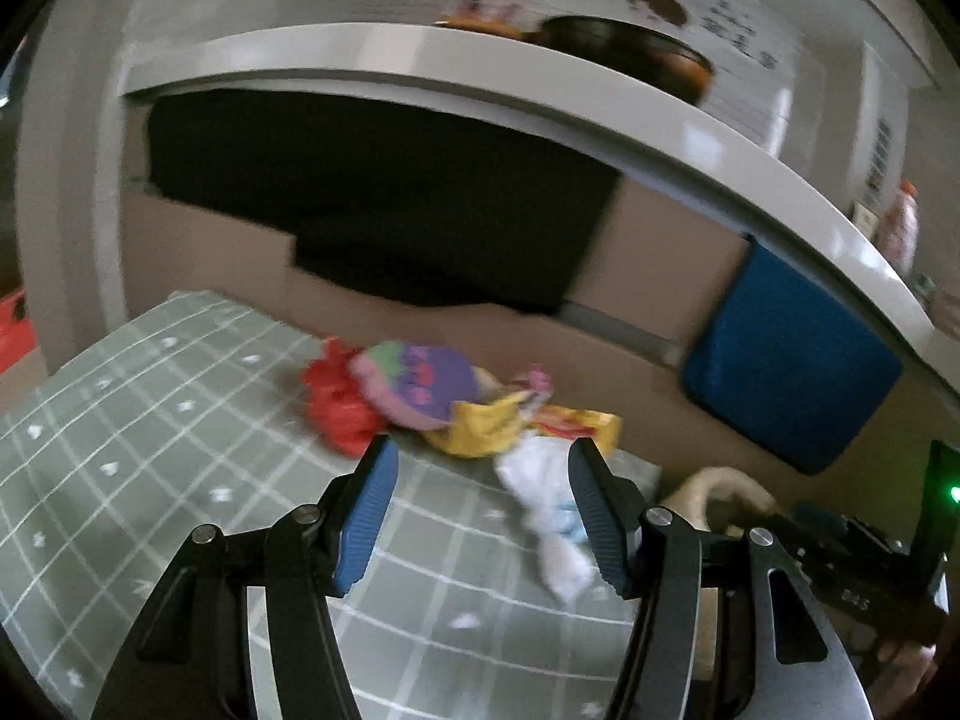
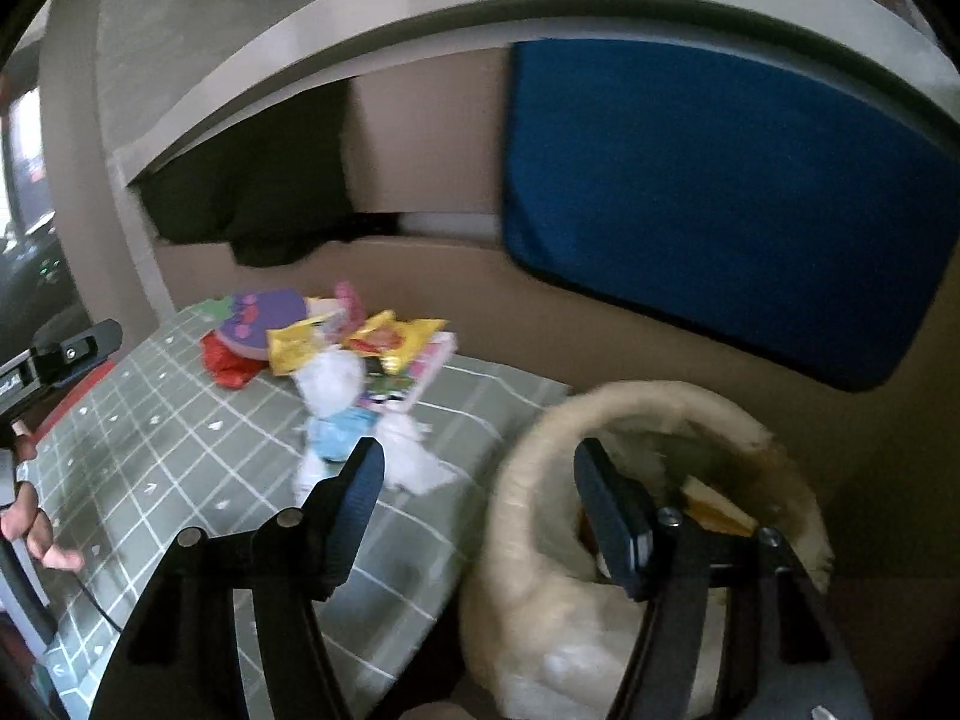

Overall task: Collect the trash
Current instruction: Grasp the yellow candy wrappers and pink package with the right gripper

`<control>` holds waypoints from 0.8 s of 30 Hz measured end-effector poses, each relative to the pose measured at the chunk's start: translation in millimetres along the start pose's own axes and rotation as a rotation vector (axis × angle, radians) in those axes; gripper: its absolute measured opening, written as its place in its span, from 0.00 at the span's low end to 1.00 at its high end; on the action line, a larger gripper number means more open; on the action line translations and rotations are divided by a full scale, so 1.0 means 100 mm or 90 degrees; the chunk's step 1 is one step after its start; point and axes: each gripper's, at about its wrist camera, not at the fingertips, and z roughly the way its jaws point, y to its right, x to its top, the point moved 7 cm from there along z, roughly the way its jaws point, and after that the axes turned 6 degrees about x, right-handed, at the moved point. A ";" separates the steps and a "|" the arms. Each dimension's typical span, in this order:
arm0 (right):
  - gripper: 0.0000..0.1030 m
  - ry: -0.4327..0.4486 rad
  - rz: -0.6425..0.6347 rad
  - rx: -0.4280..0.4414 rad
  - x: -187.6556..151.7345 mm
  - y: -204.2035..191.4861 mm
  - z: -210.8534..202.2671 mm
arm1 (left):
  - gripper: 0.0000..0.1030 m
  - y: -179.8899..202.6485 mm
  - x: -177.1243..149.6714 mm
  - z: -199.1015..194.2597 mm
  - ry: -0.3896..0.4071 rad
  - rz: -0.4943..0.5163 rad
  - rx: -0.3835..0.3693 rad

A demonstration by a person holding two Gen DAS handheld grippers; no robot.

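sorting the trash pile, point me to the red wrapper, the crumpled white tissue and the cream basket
red wrapper [image 1: 336,414], left wrist view, on its crinkled middle
crumpled white tissue [image 2: 333,384], right wrist view, on its upper wad
cream basket [image 2: 522,516], right wrist view, on its near left wall

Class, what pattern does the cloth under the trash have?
The cloth is grey-green with a white grid and small white marks, clearest in the left wrist view.

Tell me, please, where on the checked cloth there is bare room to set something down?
The near and left part of the cloth is bare, from the trash pile back to the left gripper. The far right corner is crowded: wrappers and white tissue reach toward the edge by the basket. The right gripper hangs open over that edge.
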 end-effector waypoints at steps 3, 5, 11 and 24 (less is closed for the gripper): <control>0.62 -0.012 -0.008 0.033 0.02 -0.23 0.15 | 0.58 -0.28 -0.05 0.06 -0.014 -0.027 0.013; 0.62 -0.020 -0.009 0.054 0.06 -0.35 0.29 | 0.58 -0.42 -0.11 0.13 -0.033 -0.040 0.019; 0.59 -0.039 0.014 0.082 0.24 -0.47 0.82 | 0.57 -0.64 -0.30 0.33 -0.100 -0.061 0.001; 0.43 -0.139 0.167 0.136 0.29 -0.20 2.09 | 0.51 -0.76 -0.26 0.52 -0.124 -0.033 -0.017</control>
